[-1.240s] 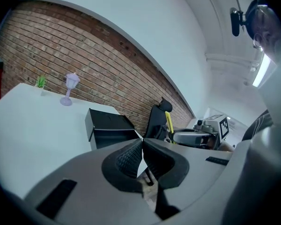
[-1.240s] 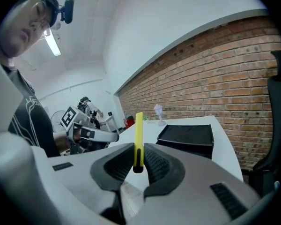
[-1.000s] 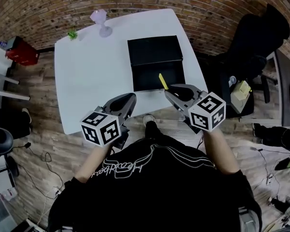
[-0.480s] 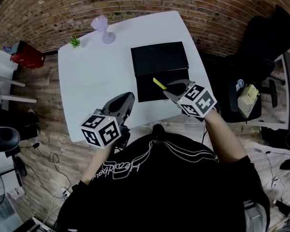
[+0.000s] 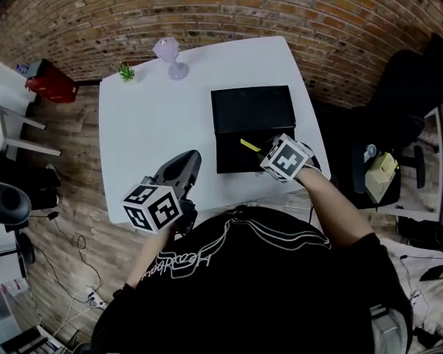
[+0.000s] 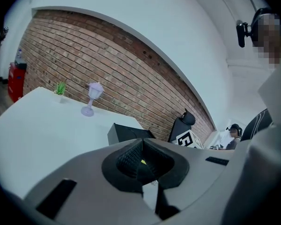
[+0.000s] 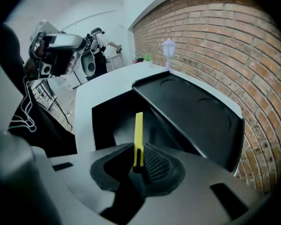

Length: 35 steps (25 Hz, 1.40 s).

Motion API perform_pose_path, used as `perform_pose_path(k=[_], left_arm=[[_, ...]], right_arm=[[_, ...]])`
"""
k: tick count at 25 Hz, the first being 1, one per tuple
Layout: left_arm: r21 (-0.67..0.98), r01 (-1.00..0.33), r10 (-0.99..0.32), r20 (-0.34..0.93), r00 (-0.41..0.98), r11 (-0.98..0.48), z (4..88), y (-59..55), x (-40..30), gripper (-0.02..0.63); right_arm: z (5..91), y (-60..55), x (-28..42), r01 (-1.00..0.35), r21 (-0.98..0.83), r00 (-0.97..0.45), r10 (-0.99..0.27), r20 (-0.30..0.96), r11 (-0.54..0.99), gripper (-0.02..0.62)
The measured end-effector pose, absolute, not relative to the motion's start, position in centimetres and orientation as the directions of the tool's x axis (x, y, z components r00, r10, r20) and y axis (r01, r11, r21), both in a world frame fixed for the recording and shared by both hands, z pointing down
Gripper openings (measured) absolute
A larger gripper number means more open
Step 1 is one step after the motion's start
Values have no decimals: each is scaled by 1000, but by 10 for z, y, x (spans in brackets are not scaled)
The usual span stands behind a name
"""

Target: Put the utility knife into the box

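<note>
— Moved since a second ago: left gripper (image 6: 141, 161) hardly, jaws together and empty by the body; right gripper (image 7: 139, 161) swung forward.
— Holding?
— Its jaws pinch the slim yellow utility knife (image 7: 138, 135), over the open black rectangular box (image 7: 107, 125) on the white surface (image 5: 155, 116). Release seems near.
— Inside?
— Nothing visible; its lid (image 5: 252, 109) lies folded back.

Right gripper (image 7: 139, 162) clamped on yellow utility knife (image 7: 138, 132), over open black box (image 7: 192, 114)
</note>
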<state>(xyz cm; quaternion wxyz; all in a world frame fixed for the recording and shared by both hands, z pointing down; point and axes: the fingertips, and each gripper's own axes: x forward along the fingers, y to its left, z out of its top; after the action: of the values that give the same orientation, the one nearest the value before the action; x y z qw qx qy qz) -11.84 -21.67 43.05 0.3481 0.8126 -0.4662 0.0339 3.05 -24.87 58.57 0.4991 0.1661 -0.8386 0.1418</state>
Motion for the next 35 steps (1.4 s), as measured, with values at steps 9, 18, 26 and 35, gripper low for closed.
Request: perform_pose_path(k=[9,18,26,35], left_arm=[[559,-785,-782,351,515,-267,443,-230,-137,32],[570,-779,-779,352,518,-261,452,-242,-139,32],[553,-775,-746,366,556,-306,454,-246,-132,32],[540,-745,-677,380,630,-390,437,-240,-121,32]], right_arm=[[615,-266,32,-402,-18,-300,-113,947,916,67],[615,-260,22,-372,-70,-343,-67,937,926,80],[605,-254,15,-412,-140,-430,-56,901,900,216],[509,-246,-7,-495,-355,-734,-163,659,793,186]])
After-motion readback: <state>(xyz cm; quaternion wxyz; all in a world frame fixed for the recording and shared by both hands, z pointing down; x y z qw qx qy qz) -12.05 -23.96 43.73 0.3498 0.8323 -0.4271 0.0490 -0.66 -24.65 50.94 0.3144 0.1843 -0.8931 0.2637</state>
